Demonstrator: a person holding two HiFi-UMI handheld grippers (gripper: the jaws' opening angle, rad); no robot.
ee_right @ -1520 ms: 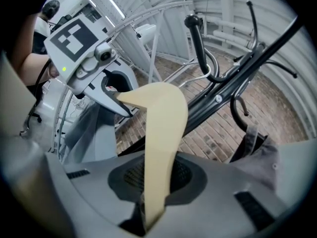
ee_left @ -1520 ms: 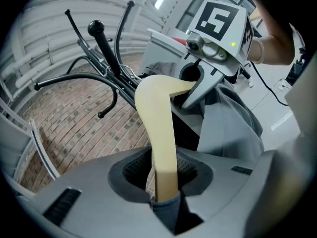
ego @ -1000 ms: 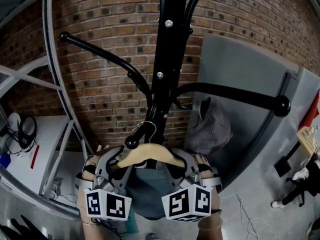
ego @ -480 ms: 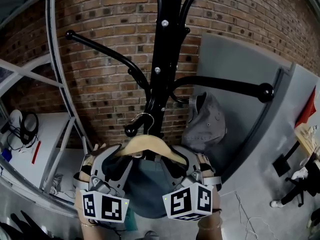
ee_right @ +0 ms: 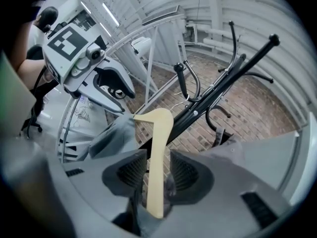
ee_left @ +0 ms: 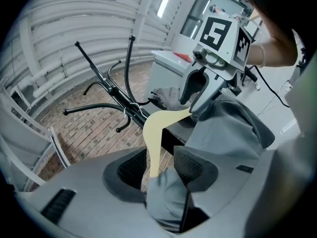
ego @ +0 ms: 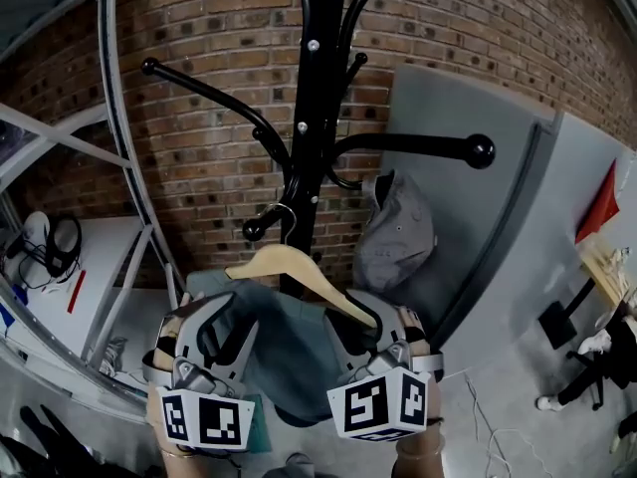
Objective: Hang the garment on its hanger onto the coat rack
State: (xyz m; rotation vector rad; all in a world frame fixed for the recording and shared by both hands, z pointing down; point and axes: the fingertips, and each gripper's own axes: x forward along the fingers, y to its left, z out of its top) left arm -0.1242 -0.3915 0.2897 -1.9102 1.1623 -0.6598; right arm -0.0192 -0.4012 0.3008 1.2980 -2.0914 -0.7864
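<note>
A pale wooden hanger (ego: pixel 289 264) with a grey-blue garment (ego: pixel 289 352) hangs by its wire hook (ego: pixel 283 215) on a low peg (ego: pixel 254 230) of the black coat rack (ego: pixel 317 118). It is tilted, with its right end lower. My left gripper (ego: pixel 221 315) stands open below the hanger's left arm. In the left gripper view the hanger (ee_left: pixel 153 135) and a fold of garment (ee_left: pixel 166 197) lie between its pads without being pressed. My right gripper (ego: pixel 370 325) is open too. In its own view the hanger's arm (ee_right: pixel 158 152) passes between the pads with a gap on each side.
A grey cap (ego: pixel 396 232) hangs on the rack's right side, under a long peg (ego: pixel 418 147). Behind it stands a grey panel (ego: pixel 478 197), with a brick wall (ego: pixel 209 38) at the back. A white metal frame (ego: pixel 124 197) and shelf stand at the left.
Both grippers' jaws have let go of the hanger and dropped a little below it. The hanger now rests on the peg, tilted, and more of the garment shows.
</note>
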